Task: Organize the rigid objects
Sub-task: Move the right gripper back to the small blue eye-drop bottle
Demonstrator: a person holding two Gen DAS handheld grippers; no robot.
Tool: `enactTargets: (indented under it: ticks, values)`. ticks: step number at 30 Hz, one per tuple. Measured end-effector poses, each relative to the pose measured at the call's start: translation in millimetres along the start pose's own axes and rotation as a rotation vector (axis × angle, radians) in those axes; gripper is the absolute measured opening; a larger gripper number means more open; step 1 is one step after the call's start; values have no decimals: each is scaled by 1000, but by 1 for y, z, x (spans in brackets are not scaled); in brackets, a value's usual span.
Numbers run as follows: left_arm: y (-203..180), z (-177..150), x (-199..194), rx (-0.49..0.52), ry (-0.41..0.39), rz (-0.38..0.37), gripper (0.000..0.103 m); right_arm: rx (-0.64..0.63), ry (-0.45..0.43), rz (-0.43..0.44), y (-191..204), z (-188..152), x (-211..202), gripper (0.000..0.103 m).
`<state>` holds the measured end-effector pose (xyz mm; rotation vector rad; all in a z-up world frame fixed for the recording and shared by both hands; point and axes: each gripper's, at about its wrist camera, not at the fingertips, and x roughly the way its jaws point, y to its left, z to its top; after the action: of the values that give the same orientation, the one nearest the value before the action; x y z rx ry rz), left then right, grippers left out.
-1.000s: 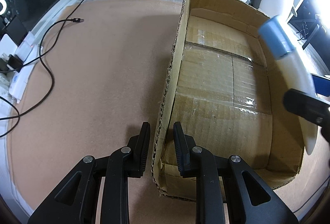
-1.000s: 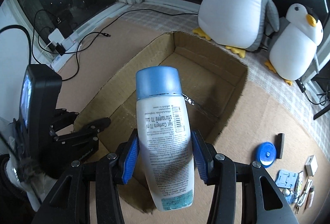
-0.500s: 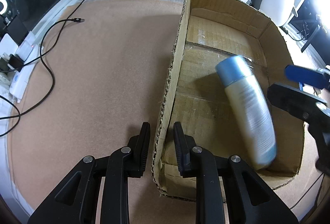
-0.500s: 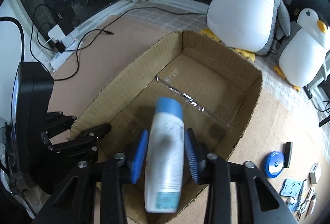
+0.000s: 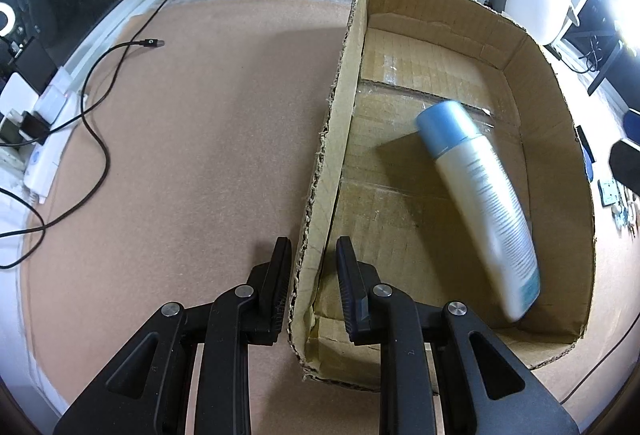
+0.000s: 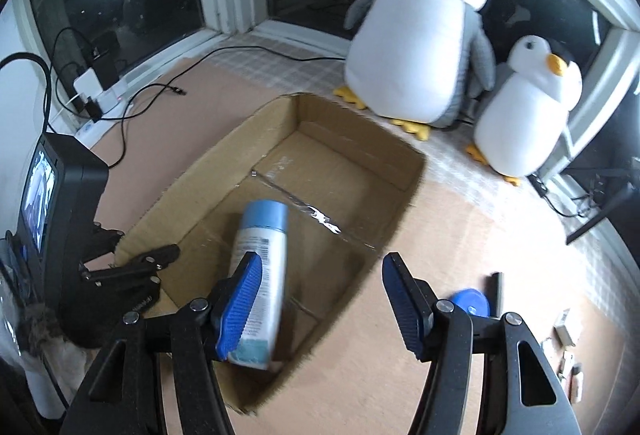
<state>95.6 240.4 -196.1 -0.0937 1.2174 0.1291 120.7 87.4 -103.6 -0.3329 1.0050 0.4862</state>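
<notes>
My left gripper (image 5: pixel 314 271) clamps the cardboard box (image 5: pixel 556 107) wall; my right gripper (image 6: pixel 320 299), jaws opening, has released the blue-capped lotion bottle (image 5: pixel 480 195) (blurred) inside. Next: fetch the blue disc (image 6: pixel 470 302) at right.

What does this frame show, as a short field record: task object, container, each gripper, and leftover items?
task object: white bottle with blue cap, blurred, inside the box, cap toward the penguins
container: open cardboard box on the brown floor
left gripper: shut on the box's near side wall
right gripper: jaws opening, wide apart; bottle beside the left pad, no longer clamped
leftover items: blue round disc and small parts on the floor outside the box
background: two plush penguins
</notes>
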Motion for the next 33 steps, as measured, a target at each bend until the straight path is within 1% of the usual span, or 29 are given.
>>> enactTargets:
  ticks: [9, 15, 21, 30, 33]
  values:
    - [-4, 1, 0, 13, 4, 21, 20, 47, -17, -38, -32, -15, -18, 59]
    - [-4, 2, 0, 15, 6, 30, 20, 95, -16, -52, -59, -32, -26, 59]
    - [-7, 2, 0, 23, 9, 41, 20, 205, -1, -70, -108, -61, -35, 59]
    - [-9, 3, 0, 21, 7, 50, 20, 405, 23, -130, -204, -123, -49, 59]
    - [-10, 2, 0, 19, 7, 55, 20, 437, 39, -139, -224, -138, -48, 59]
